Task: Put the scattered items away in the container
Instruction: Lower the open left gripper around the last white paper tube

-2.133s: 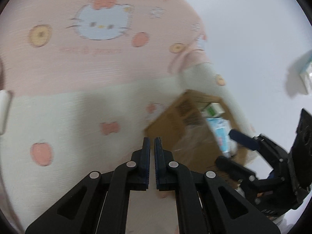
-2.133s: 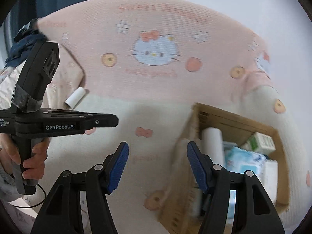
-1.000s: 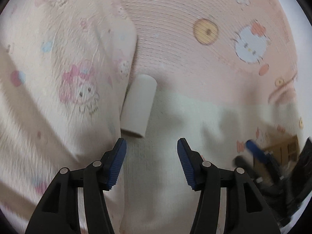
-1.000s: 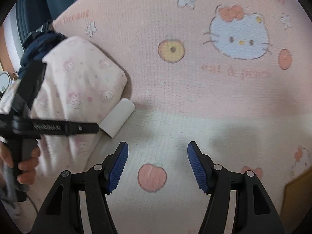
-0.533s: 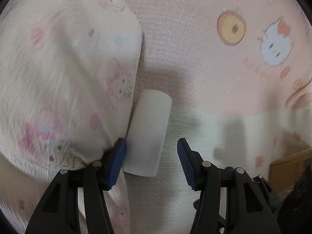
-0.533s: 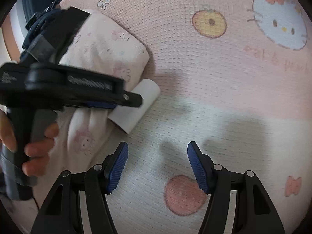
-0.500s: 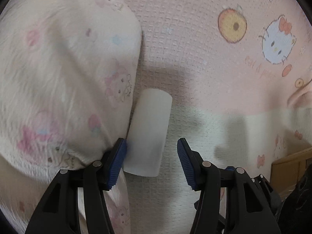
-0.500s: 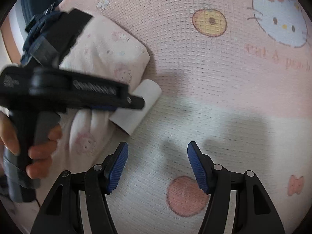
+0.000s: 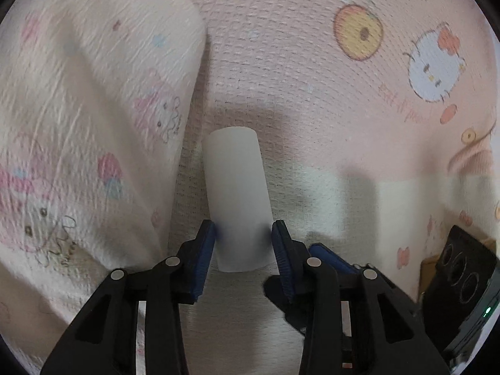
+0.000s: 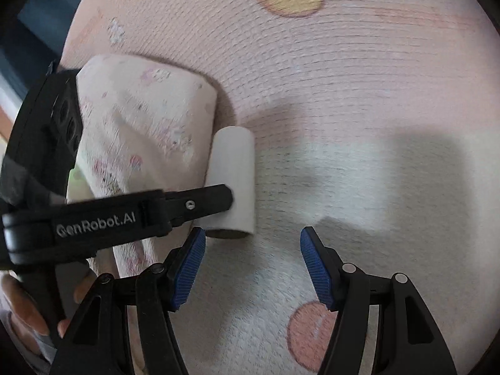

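Observation:
A white paper roll (image 9: pixel 236 197) lies on the pink and cream Hello Kitty blanket (image 9: pixel 312 78), right beside a pillow (image 9: pixel 93 118). My left gripper (image 9: pixel 243 243) has its blue pads on both sides of the roll's near end, touching it. In the right wrist view the roll (image 10: pixel 232 175) lies with the left gripper's finger across it. My right gripper (image 10: pixel 252 265) is open and empty, just in front of the roll's near end. A corner of the cardboard box (image 9: pixel 428 268) shows at the right edge.
The pillow (image 10: pixel 140 131) with pink cartoon prints lies left of the roll and presses against it. The right gripper's black body (image 9: pixel 462 293) sits at the lower right of the left wrist view. The blanket spreads to the right.
My left gripper has moved forward onto the roll and narrowed until its pads touch the roll's sides. My right gripper has moved closer to the roll and stays open.

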Demonstrator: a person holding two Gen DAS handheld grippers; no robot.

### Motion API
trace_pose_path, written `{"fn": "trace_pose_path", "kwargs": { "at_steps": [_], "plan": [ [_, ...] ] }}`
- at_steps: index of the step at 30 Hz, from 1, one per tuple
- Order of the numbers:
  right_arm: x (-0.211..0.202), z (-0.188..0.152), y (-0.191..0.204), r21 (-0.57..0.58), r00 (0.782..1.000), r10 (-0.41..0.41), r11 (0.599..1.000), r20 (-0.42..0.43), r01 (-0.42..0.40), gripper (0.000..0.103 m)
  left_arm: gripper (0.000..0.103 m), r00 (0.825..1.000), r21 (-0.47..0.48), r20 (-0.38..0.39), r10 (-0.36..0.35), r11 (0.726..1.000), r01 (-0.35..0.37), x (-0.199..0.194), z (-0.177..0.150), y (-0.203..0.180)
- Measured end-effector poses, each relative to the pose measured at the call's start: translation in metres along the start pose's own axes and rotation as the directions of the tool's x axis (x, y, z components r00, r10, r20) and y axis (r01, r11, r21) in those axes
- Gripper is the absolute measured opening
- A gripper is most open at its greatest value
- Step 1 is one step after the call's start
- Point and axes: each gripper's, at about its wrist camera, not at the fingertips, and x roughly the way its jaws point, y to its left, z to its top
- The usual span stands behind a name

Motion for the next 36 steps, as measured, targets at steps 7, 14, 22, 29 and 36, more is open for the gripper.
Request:
{"fn": "trace_pose_path", "kwargs": {
  "at_steps": [7,14,22,29,36],
  "plan": [
    [0.017,0.007,0.0,0.045,0.997,0.076,0.996,-0.003,-0.076,0.038,0.042,0.999,-0.083,0.004,-0.037,0.996,0.037,0.003,0.002,0.002],
    [0.004,-0.003,-0.006,0.057,0.995,0.097,0.994,-0.026,-0.096,0.037,0.042,0.999,-0.018,0.005,-0.038,0.999,0.038,-0.004,-0.017,-0.011],
    [-0.031,-0.047,0.002,0.059,0.989,0.085,0.995,-0.12,-0.078,0.037,0.042,0.998,0.013,-0.008,-0.055,0.998,0.055,-0.022,-0.086,-0.031],
    [-0.052,-0.09,0.022,0.044,0.974,0.076,0.997,-0.214,-0.068,0.036,0.042,0.998,0.046,-0.023,-0.057,0.997,0.058,-0.042,-0.143,-0.028],
    [-0.071,-0.138,0.045,-0.032,0.944,0.046,0.998,-0.328,-0.06,0.03,0.042,0.998,0.147,-0.049,-0.029,0.988,0.036,-0.068,-0.202,-0.026]
  ]
}}
